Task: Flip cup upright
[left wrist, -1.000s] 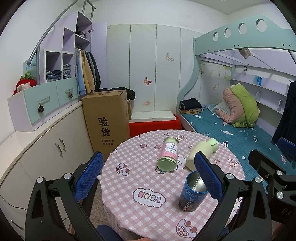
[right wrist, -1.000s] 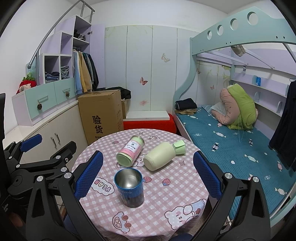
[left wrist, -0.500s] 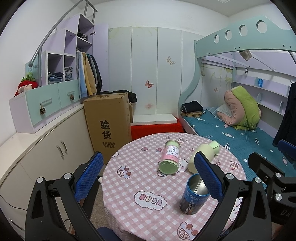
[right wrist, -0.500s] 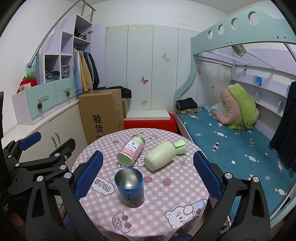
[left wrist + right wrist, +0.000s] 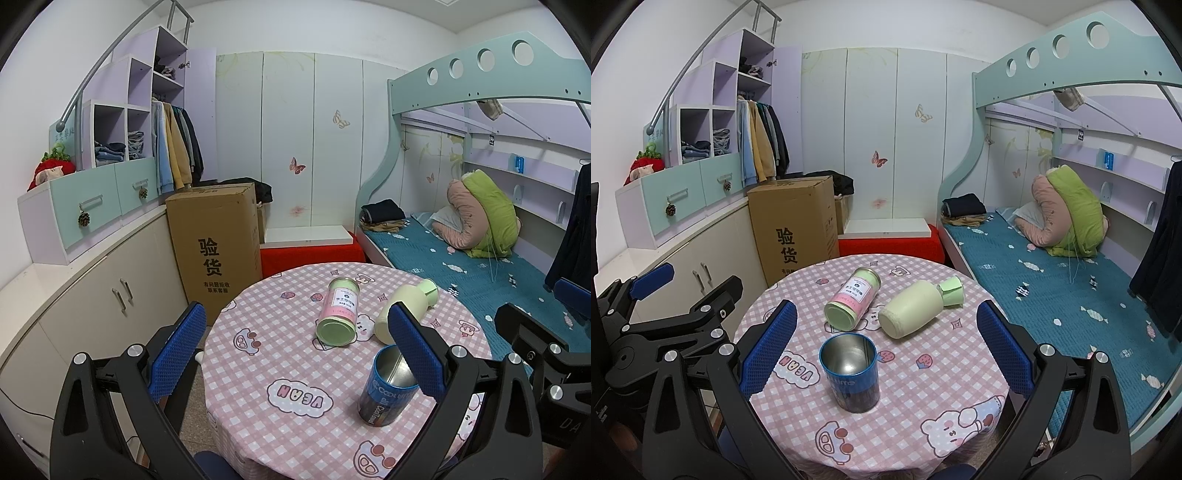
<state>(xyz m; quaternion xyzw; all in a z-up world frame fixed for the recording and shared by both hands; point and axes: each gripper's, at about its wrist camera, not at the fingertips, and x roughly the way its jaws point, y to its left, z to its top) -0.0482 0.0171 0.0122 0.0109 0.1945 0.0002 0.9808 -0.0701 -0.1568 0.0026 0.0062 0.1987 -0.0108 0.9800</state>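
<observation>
A blue metal cup [image 5: 850, 371] stands upright, mouth up, on the round table with a pink checked cloth [image 5: 945, 354]; it also shows in the left wrist view [image 5: 388, 387]. A pink-labelled jar [image 5: 852, 304] and a pale green bottle [image 5: 916, 308] lie on their sides behind it. My right gripper [image 5: 886, 350] is open, held back above the near table edge with the cup between its fingers' lines. My left gripper [image 5: 295, 354] is open and empty, left of the cup.
A cardboard box [image 5: 216, 247] stands behind the table on the left, beside low cabinets [image 5: 92, 295]. A bunk bed with a teal mattress [image 5: 1052, 288] is on the right. A red-covered bench [image 5: 310, 251] lies behind the table.
Both grippers have drawn slightly back and up from the table. The cup, jar and bottle have not moved.
</observation>
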